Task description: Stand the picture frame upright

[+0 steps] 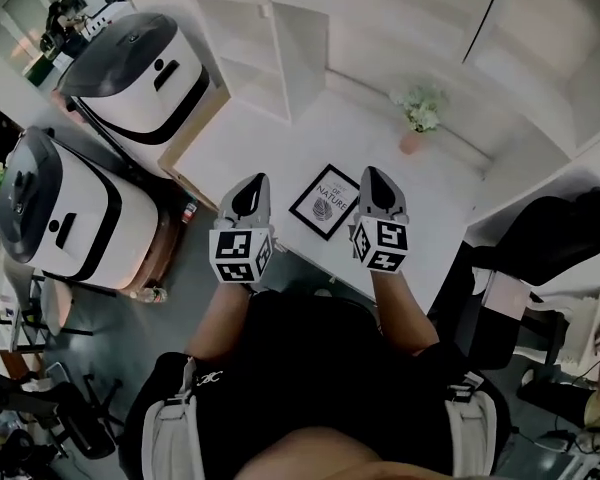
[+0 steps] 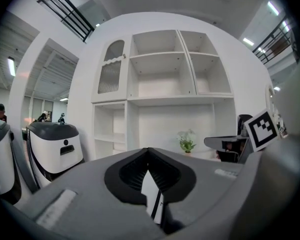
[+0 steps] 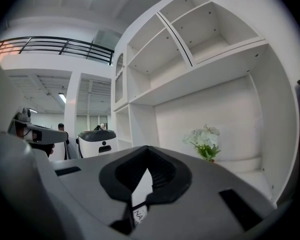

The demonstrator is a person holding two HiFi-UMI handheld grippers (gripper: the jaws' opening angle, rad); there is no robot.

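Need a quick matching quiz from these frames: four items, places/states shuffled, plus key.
Items:
1. picture frame
2. potted plant
3. left gripper
4. right gripper

Places/states:
A. shut, right of the frame
B. at the back of the table
C. lying flat on the table, between the grippers
D. shut, left of the frame

Pairs: 1-C, 2-B, 3-D, 4-A
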